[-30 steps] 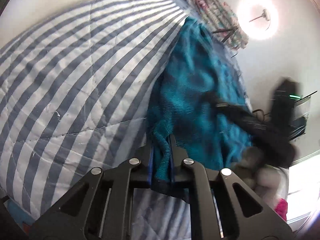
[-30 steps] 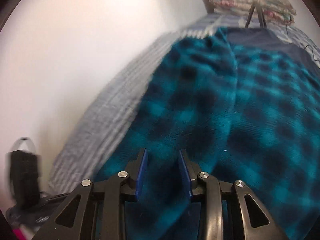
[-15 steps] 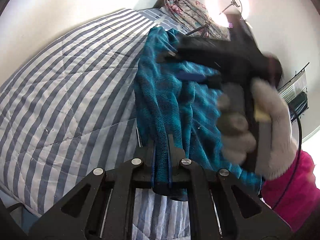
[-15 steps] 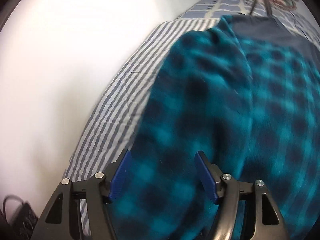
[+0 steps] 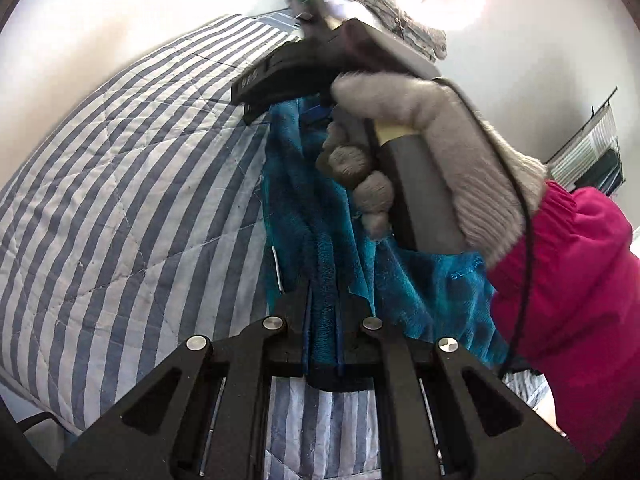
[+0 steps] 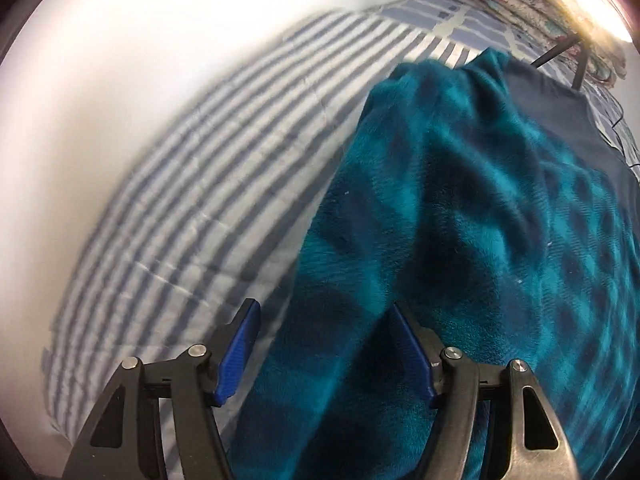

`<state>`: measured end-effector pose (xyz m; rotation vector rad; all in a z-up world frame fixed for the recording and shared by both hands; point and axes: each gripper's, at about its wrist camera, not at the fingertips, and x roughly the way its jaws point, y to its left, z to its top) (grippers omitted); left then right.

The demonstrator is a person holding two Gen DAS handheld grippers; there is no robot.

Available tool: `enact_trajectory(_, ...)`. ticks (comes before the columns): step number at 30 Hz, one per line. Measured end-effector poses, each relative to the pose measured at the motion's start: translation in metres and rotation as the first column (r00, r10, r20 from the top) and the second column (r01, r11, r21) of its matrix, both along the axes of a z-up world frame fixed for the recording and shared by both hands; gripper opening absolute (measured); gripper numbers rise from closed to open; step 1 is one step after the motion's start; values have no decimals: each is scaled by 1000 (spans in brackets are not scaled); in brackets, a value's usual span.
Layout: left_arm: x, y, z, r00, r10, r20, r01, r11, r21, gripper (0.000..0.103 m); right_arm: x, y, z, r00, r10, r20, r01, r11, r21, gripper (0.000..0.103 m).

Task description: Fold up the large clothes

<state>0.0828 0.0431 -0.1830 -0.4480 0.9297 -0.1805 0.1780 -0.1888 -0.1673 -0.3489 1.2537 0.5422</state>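
The bed [image 5: 120,184], under its blue-and-white striped quilt, carries the teal checked fleece garment [image 6: 460,220], which lies heaped along one side and runs up toward the head end, where a folded floral blanket [image 6: 532,4] sits by the wall. A second ago the right tongs [image 6: 324,344] were narrow over the middle of the fleece; they have since swung across to its long edge and sprung apart, and the jaws are now closing, with a fold of fleece between them, not yet pinched. That looks like a regrasp before the next fold. The left tongs [image 5: 323,328] stay clamped tight on a bunched strip of fleece. The gloved hand [image 5: 432,148] crowds in close above. No containers show.
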Motion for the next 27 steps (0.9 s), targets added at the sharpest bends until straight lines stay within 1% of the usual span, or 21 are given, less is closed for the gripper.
enact_trajectory(1, 1, -8, -1, 1000, -2, -1, 2, 1000, 7, 6, -1, 0, -1, 1000, 11, 20, -10, 1000, -7, 59)
enact_trajectory(2, 1, -11, -1, 1000, -5, -3, 5, 1000, 11, 6, -1, -2, -1, 999, 15, 36, -15, 1000, -9, 51)
enact_trajectory(3, 2, -16, -1, 1000, -7, -5, 7, 1000, 16, 6, 1, -6, -2, 999, 13, 51, -13, 1000, -17, 36)
enact_trajectory(4, 3, -19, -2, 1000, -8, -6, 8, 1000, 19, 6, 6, -12, -4, 998, 10, 55, -9, 1000, -17, 29)
enact_trajectory(5, 4, -24, -2, 1000, -12, -7, 12, 1000, 24, 6, 8, -17, -2, 999, 0, 50, 0, 1000, -5, 16)
enact_trajectory(6, 3, -28, -2, 1000, -16, -5, 16, 999, 29, 6, 14, -27, -1, 999, -19, 30, 19, 999, 26, 8)
enact_trajectory(8, 5, -37, 0, 1000, -25, 0, 25, 999, 45, 6, 21, -46, 2, 998, -56, -19, 58, 992, 115, 6)
enact_trajectory(9, 5, -43, 2, 1000, -31, 4, 30, 998, 55, 6, 26, -55, 2, 997, -71, -33, 76, 984, 160, 6)
enact_trajectory(12, 5, -62, 6, 999, -52, 12, 51, 996, 79, 6, 31, -77, 5, 993, -100, -59, 112, 960, 257, 5)
enact_trajectory(14, 6, -76, 11, 998, -68, 13, 66, 992, 104, 6, 35, -103, 8, 987, -127, -93, 153, 921, 359, 5)
enact_trajectory(15, 6, -82, 12, 997, -75, 14, 73, 991, 112, 6, 36, -112, 9, 985, -138, -105, 168, 905, 391, 5)
enact_trajectory(17, 7, -98, 17, 995, -97, 18, 94, 988, 123, 6, 40, -140, 11, 976, -168, -139, 215, 851, 479, 5)
enact_trajectory(18, 7, -106, 19, 994, -108, 19, 105, 986, 130, 6, 41, -150, 11, 973, -180, -148, 230, 832, 504, 5)
enact_trajectory(20, 8, -125, 22, 991, -135, 24, 130, 980, 150, 6, 42, -179, 10, 963, -211, -167, 269, 779, 566, 5)
enact_trajectory(23, 8, -157, 25, 981, -191, 29, 183, 965, 186, 6, 35, -215, 7, 947, -260, -191, 321, 708, 629, 5)
enact_trajectory(24, 6, -170, 27, 977, -214, 28, 204, 959, 196, 6, 32, -227, 5, 938, -282, -203, 345, 681, 646, 5)
enact_trajectory(25, 5, -178, 28, 972, -232, 26, 222, 953, 204, 6, 27, -247, 1, 922, -311, -228, 381, 633, 674, 5)
enact_trajectory(27, 3, -200, 25, 962, -273, 19, 262, 938, 227, 5, 21, -266, -6, 901, -344, -264, 425, 583, 692, 5)
